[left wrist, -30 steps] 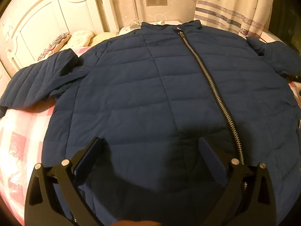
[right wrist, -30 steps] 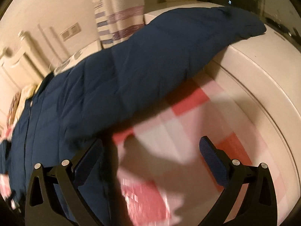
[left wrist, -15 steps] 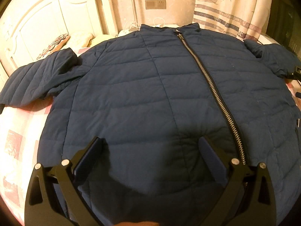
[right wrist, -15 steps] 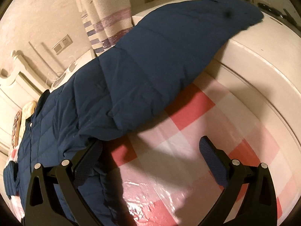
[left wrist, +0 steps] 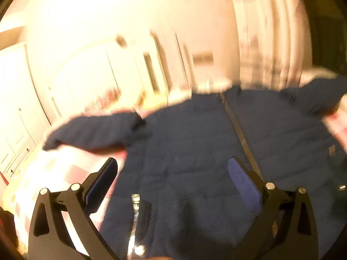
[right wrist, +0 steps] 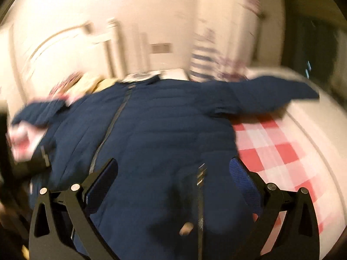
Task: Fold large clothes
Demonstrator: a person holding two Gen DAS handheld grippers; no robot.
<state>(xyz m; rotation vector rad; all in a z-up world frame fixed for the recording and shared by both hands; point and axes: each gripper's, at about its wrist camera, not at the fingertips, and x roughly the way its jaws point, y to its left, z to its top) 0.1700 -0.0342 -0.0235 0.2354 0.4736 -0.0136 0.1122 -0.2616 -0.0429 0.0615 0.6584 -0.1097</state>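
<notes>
Both grippers' fingers spread above navy jacket (right wrist: 164, 130), blurred.

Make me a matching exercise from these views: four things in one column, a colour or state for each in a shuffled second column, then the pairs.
Things:
1. puffer jacket
2. bedsheet
3. left gripper
4. curtain

Colour or state:
A. pale with purplish stripes
B. jaws spread wide, gripping nothing
C. red and white checks
D. navy, spread flat, sleeves out

Pairs: 1-D, 2-C, 3-B, 4-A
</notes>
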